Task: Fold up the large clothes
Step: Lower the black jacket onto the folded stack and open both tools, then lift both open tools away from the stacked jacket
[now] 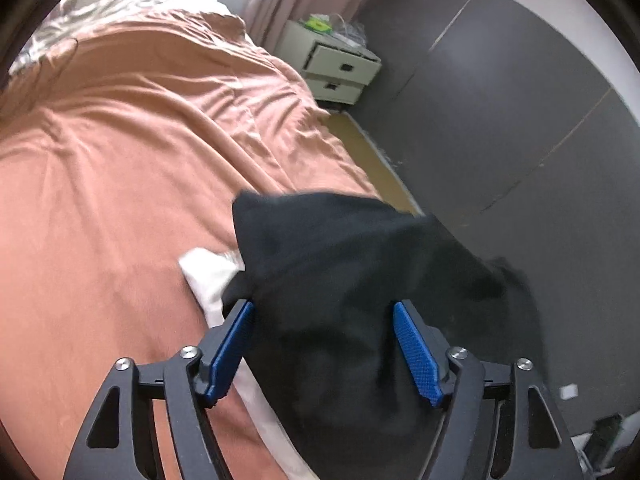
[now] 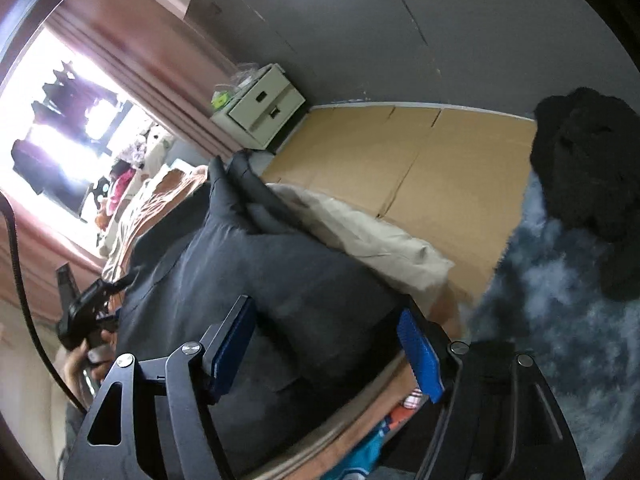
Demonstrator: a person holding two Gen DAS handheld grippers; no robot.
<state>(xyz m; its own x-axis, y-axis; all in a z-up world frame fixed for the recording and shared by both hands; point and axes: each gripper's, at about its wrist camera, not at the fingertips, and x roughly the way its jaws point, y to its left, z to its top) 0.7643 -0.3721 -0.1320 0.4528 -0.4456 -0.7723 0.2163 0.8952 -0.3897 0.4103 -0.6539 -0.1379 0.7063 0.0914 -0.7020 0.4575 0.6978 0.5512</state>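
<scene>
Garment [image 1: 344,280] lies between both wide-apart hand-held grippers, left [image 1: 324,344] and right [image 2: 328,348]; close on an edge before lifting off the bed [image 1: 120,184]

Black garment [image 1: 340,280] blurred, lower part cut off; white cloth [image 1: 212,276] half hidden

Bed: I see a rust-orange cover [image 1: 132,140].
Nightstand: white, two drawers [image 1: 340,68], by pink curtain [image 2: 132,68].
Floor: fluffy blue-grey rug [image 2: 560,300].

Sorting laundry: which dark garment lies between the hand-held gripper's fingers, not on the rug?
The dark grey garment on the bed; the black fuzzy one lies apart on the blue rug.
</scene>
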